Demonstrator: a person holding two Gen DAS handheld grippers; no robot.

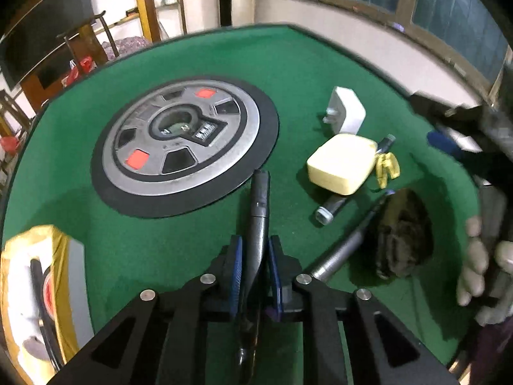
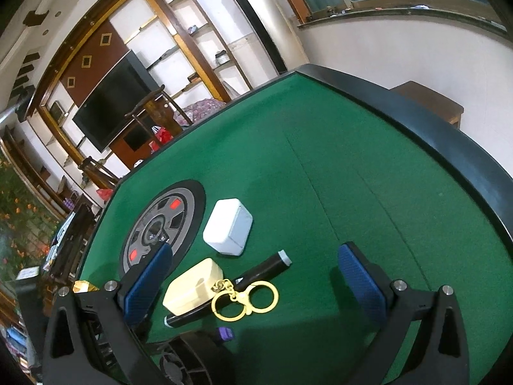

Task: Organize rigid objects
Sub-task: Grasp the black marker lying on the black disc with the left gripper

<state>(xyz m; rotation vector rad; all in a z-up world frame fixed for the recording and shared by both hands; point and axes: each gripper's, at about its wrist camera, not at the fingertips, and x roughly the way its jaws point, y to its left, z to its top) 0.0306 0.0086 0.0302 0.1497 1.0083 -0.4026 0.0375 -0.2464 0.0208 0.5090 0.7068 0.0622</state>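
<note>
Left tongs (image 1: 255,276) clamped tight on the slim black pen (image 1: 258,224), lifted clear beside the round grey dial (image 1: 179,147) on the green felt counter (image 1: 288,64), likely for sorting. Right tongs (image 2: 256,284) gape wide, empty, over the cream rectangular plastic case (image 2: 192,285), probably next.

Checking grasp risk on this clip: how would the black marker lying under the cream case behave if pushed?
The marker is a smooth cylinder, so it would probably roll. It looks stiff and light. The cream case rests across it and may tip or slide, dragging the gold handcuffs clipped beside it.
</note>
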